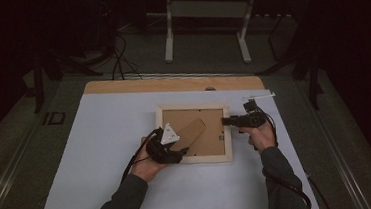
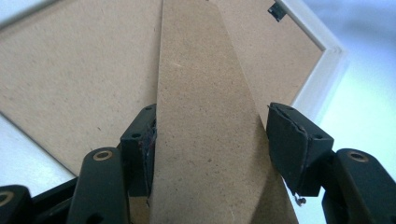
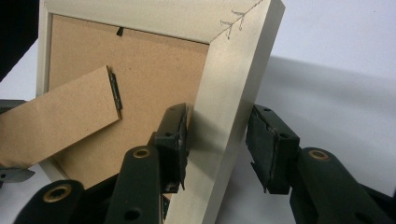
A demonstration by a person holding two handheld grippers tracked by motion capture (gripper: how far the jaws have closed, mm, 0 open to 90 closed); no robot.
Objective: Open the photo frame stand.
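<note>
A pale wooden picture frame [image 1: 194, 133] is seen lying face down on a white sheet [image 1: 102, 156] that covers the wooden table [image 1: 172, 83], its brown backing board turned upward. From the high view, the left gripper [image 1: 177, 155] is held at the frame's near edge by the left hand [image 1: 148, 165], while the right gripper [image 1: 227, 121] is brought in from the frame's right side by the right hand [image 1: 261, 136]. In the left gripper view, the hinged cardboard stand [image 2: 205, 130] of the frame is shown running up between the two black jaws; the left pad lies against the strip's edge, whereas the right pad is set just clear of it, so the jaws are seen apart rather than clamped. In the right gripper view, the frame's pale rail [image 3: 219, 126] is straddled by the jaws: one pad is pressed close against its inner face, and a visible gap is left between the other pad and its outer face. The stand [image 3: 56, 126] is seen there angled up off the backing, fixed by a small dark hinge [image 3: 114, 91]. A grey three-cornered plate [image 1: 169, 134] is carried atop the left gripper.
</note>
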